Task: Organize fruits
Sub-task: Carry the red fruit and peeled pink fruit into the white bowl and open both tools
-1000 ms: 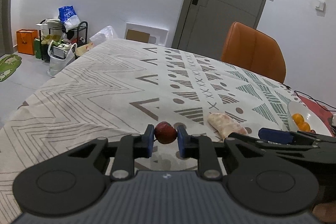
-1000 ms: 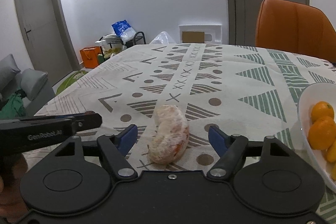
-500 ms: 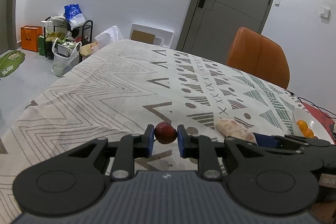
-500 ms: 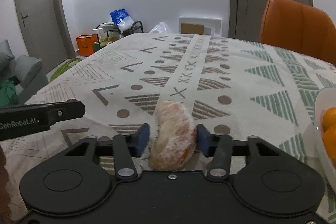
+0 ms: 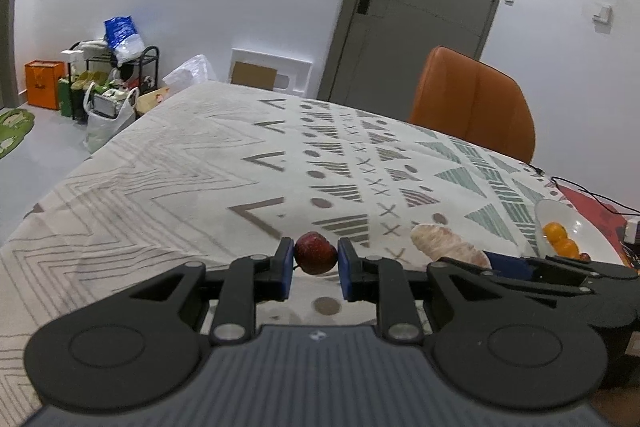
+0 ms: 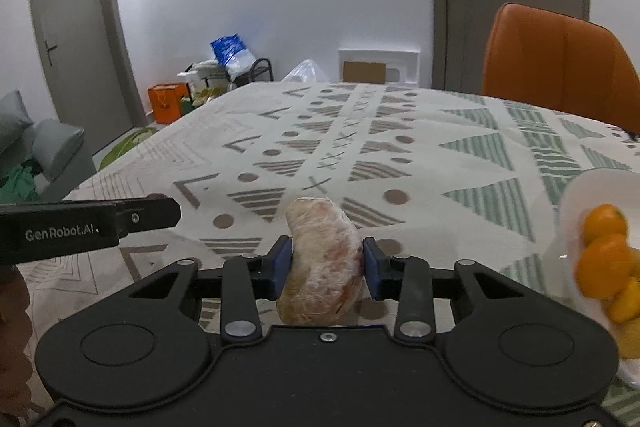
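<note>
My left gripper point(image 5: 315, 269) is clenched on a small dark red fruit point(image 5: 315, 257), its blue fingers point(image 5: 285, 267) pressing it from both sides, and the fruit sits out past the fingertips above the patterned cloth on the surface point(image 5: 192, 171); I cannot tell whether it touches the cloth. My right gripper point(image 6: 325, 269) is closed around a pale, wrapped lump of peeled fruit point(image 6: 322, 261) with orange flesh showing through the wrap, the pads point(image 6: 280, 267) squeezing its middle while its far end points away toward the far edge of the surface point(image 6: 420, 131). From the left camera I see that same wrapped fruit point(image 5: 446, 245) just to the right of the red one, with the right gripper point(image 5: 520, 267) reaching in from the right edge. From the right camera the left gripper point(image 6: 158, 213) comes in from the left edge as a dark bar with white lettering. A white bowl point(image 6: 576, 195) stands at the right edge of the surface, holding oranges point(image 6: 604, 239); in the left view the bowl point(image 5: 580, 227) lies well to the right of both held fruits. An orange chair point(image 5: 472, 103) stands at the far right side of the surface.
</note>
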`<state>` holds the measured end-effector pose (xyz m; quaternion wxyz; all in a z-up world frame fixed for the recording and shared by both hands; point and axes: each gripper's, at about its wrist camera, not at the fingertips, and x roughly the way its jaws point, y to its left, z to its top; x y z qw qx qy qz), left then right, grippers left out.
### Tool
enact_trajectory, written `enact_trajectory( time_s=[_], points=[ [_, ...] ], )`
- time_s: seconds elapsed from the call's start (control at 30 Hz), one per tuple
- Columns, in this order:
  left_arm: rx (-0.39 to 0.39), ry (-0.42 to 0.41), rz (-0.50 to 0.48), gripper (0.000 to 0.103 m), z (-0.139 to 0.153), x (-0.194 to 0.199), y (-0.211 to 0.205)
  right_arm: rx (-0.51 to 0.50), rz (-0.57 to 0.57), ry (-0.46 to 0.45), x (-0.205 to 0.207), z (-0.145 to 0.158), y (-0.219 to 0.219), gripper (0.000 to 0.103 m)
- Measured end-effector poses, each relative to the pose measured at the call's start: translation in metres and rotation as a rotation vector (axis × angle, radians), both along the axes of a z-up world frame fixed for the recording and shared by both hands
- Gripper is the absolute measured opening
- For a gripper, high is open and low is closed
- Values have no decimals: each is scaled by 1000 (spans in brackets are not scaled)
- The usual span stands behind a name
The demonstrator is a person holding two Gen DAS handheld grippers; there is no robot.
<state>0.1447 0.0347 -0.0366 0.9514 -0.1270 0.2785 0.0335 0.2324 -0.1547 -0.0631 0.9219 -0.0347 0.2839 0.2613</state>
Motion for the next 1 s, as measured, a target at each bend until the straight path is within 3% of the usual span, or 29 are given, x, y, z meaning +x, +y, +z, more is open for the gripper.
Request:
enact_trajectory(
  time_s=[1.0],
  points=[
    [43, -47, -174, 22, 22, 23, -93, 127, -209, -70, -16, 25, -116, 36]
  ],
)
